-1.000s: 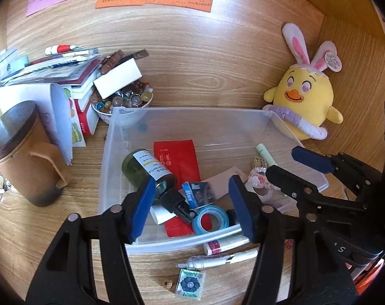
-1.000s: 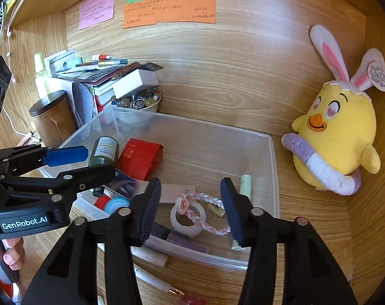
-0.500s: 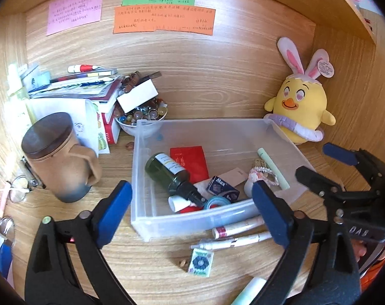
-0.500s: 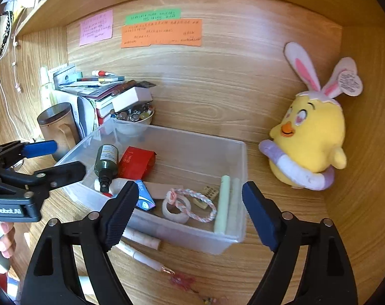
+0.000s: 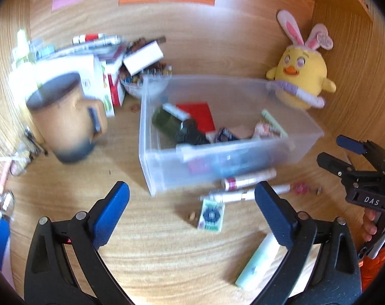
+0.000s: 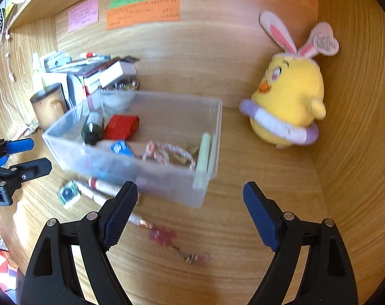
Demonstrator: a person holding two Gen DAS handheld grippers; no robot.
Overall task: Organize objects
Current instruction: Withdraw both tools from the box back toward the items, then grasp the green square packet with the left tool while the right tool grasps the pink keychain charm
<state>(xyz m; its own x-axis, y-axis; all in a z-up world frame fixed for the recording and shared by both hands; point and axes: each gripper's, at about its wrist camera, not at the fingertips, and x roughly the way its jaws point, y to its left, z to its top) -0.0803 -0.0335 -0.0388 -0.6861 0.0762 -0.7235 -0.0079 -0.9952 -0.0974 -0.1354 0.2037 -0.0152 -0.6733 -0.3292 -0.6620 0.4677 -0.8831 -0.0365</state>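
- We hold the left gripper point(image 5: 191, 209) with jaws opening, nothing between them.
- We hold the right gripper point(image 6: 189, 207) spread wide, empty.
- The bin point(image 5: 243, 157) stands on the desk point(image 5: 154, 241), beyond both grippers.
- Pens point(image 5: 248, 179) lie just before it.

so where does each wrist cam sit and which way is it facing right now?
Left wrist: on the left gripper, angled down at the desk and clear plastic bin; own open blue-padded fingers plus the right gripper at the right edge.
Right wrist: on the right gripper, angled down at the bin from its right; own open fingers, left gripper at the left edge.
Shared: the bin, the yellow bunny-eared chick plush, the brown lidded mug.
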